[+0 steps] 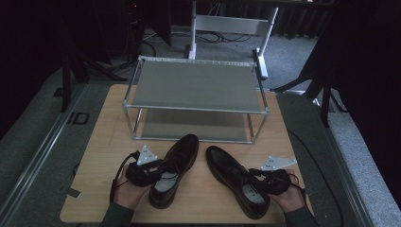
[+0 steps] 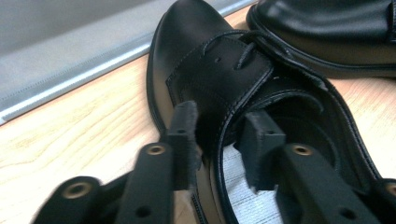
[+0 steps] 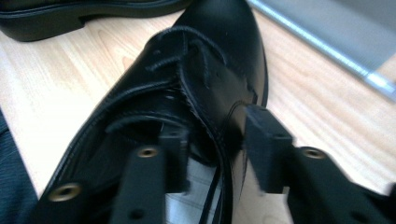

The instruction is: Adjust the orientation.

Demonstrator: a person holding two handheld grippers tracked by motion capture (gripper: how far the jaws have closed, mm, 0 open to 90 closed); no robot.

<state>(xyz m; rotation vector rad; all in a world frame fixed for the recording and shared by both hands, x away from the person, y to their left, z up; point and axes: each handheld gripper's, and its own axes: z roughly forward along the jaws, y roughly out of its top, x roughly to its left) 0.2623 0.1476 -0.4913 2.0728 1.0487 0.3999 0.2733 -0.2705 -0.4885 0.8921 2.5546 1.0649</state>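
Near the table's front edge, I have my left gripper [image 2: 219, 140] and right gripper [image 3: 217, 149] each straddling, not yet clamping, a black shoe's [image 1: 176, 168] collar wall, so squeezing comes next, probably before lifting toward the far rack [image 1: 196, 85].

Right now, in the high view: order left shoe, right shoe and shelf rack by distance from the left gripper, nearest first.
1. left shoe: at the left gripper, jaws straddle its side wall.
2. right shoe: further right, by the right gripper.
3. shelf rack: table's far side, behind both shoes.
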